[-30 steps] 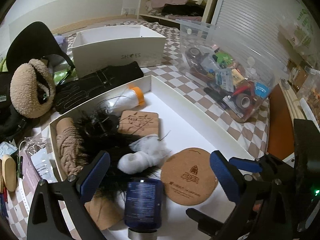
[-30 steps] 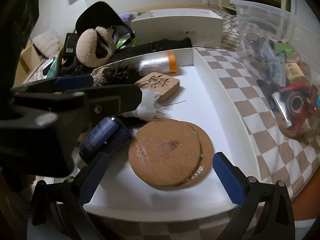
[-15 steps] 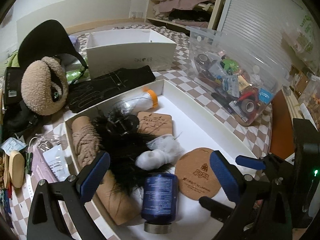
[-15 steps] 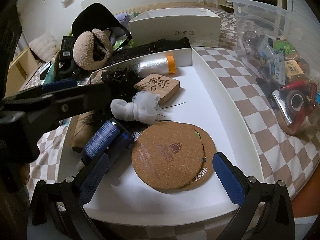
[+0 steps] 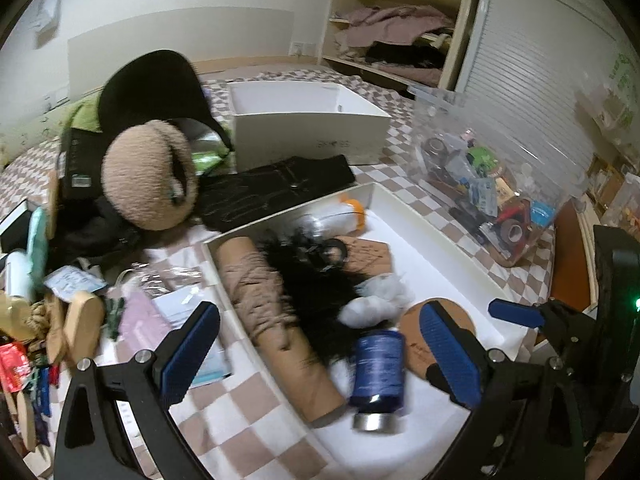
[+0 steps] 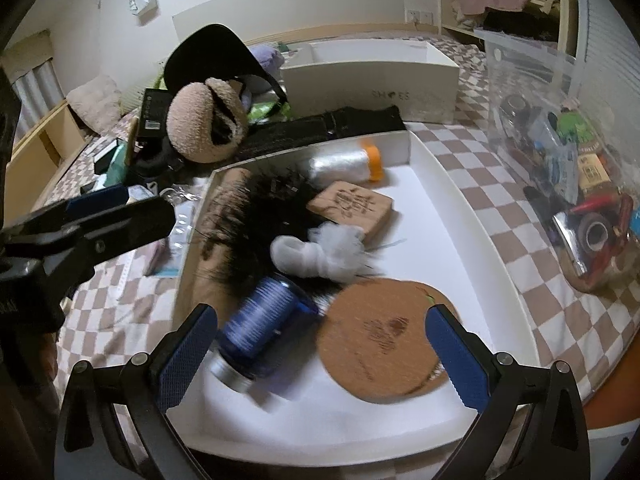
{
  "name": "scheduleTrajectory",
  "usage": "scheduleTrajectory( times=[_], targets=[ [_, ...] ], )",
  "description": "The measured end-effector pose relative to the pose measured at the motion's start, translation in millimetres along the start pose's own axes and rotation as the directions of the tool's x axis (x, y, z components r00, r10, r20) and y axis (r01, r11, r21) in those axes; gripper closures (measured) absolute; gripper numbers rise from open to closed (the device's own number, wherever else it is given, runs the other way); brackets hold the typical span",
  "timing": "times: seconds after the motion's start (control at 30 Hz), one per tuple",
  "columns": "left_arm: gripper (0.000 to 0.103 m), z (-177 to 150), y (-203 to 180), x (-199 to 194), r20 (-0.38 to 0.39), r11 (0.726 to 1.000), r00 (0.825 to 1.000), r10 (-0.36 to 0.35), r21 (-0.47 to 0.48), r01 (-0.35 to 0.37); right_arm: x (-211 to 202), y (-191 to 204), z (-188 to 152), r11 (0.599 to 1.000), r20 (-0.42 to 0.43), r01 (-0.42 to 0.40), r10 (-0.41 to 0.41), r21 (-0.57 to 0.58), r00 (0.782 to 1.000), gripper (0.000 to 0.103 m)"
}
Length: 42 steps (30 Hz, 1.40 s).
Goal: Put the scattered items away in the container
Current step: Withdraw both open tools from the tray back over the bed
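A shallow white tray (image 6: 468, 216) (image 5: 448, 240) on the checkered cloth holds a blue bottle (image 6: 260, 328) (image 5: 378, 364), round cork coasters (image 6: 384, 340), a wooden block (image 6: 352, 206), a white tuft (image 6: 320, 252), black feathers (image 6: 256, 212), a tan roll (image 5: 264, 312) and a clear spool with an orange cap (image 6: 348, 162). My right gripper (image 6: 320, 356) is open and empty over the tray's near end. My left gripper (image 5: 320, 352) is open and empty above the tray's left edge. Loose packets and papers (image 5: 160, 312) lie left of the tray.
A fluffy beige earmuff (image 5: 148, 176) and a black cap (image 5: 152, 88) sit behind the tray, beside a black garment (image 5: 280, 188) and a white shoe box (image 5: 308, 124). A clear bin of odds and ends (image 5: 488, 184) stands at the right. More clutter (image 5: 28, 320) lies far left.
Both grippers have pulled back and leftward from the tray; the left view now shows more of the clutter left of it. Both stay open and empty. The tray's items are unmoved.
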<state>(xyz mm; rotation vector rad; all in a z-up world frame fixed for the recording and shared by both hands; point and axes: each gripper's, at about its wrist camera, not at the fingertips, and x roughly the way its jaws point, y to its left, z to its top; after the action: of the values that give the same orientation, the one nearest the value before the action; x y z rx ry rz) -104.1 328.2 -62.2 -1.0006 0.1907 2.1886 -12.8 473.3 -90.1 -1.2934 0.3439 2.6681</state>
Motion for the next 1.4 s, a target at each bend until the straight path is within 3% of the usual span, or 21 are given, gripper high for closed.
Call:
scheduleTrajectory(
  times=[0.67, 1.2, 1.4],
  targets=[
    [0.002, -31.1, 113.6, -73.9, 0.048, 0.981, 0.987, 0.150, -0.133, -0.143, 0.4, 106.2, 23.4, 0.992, 0.026, -0.075, 0.078, -0.105, 0.997, 0.000],
    [0.002, -73.5, 192.3, -116.9, 0.066, 0.940, 0.954, 0.294, -0.200, -0.276, 28.1, 176.6, 31.8, 0.979, 0.044, -0.159, 0.166, -0.126, 0.985, 0.000],
    [0.002, -90.4, 215.4, -120.9, 0.056, 0.926, 0.944, 0.324, -0.226, -0.304, 39.8, 194.8, 28.9, 0.976, 0.091, -0.179, 0.191, -0.129, 0.977, 0.000]
  ],
)
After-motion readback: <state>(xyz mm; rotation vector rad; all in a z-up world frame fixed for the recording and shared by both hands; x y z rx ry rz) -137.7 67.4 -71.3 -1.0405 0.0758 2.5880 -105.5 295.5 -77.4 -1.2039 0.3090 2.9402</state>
